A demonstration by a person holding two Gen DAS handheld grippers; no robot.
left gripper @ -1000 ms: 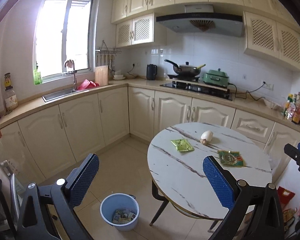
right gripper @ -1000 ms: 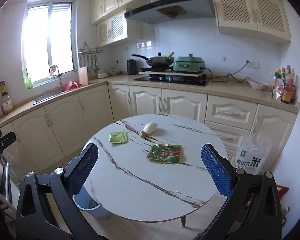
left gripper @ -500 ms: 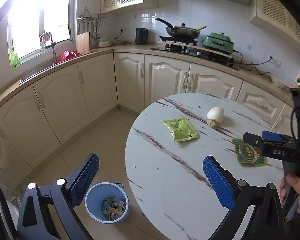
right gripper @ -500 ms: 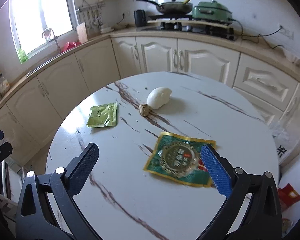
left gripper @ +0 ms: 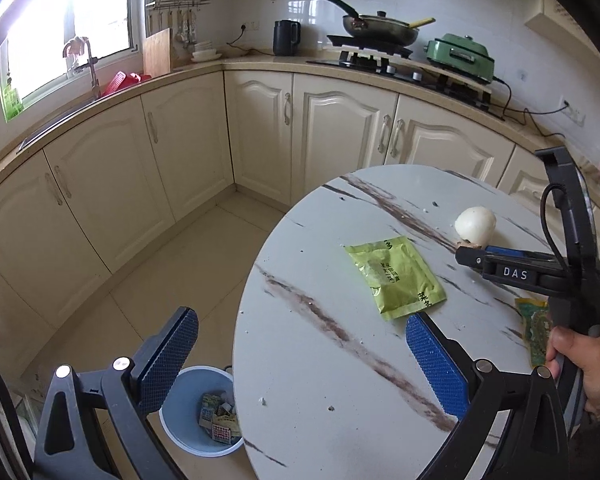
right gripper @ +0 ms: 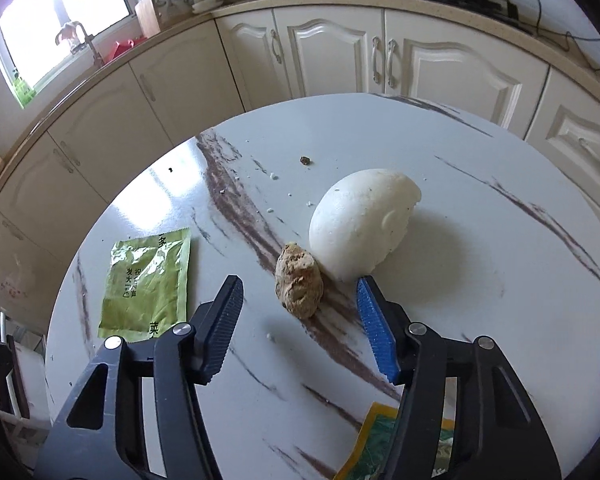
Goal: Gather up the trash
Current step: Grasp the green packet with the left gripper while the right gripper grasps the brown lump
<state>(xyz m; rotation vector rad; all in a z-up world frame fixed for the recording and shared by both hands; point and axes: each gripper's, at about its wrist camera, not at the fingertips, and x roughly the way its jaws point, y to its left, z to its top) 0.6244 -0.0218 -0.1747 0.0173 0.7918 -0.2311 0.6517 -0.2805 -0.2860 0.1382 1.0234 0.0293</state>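
Right hand-held gripper [right gripper: 300, 312]: low centre of your right view, jaws apart and just been closing around the brown lump [right gripper: 299, 290], pads not yet touching it.
Risk: the blue pad sits just beside the white bun [right gripper: 362, 226]; close now and you may nudge it away.
Left hand-held gripper [left gripper: 296, 360]: jaws wide apart, empty, over the counter [left gripper: 320, 360] edge.
Green packet [left gripper: 396, 276]: flat, mid-frame.
Bin [left gripper: 180, 432]: on the floor, lower left.

Light green packet [left gripper: 396, 276] lies flat on round marble table [left gripper: 320, 360], beside white bun [left gripper: 475, 224].
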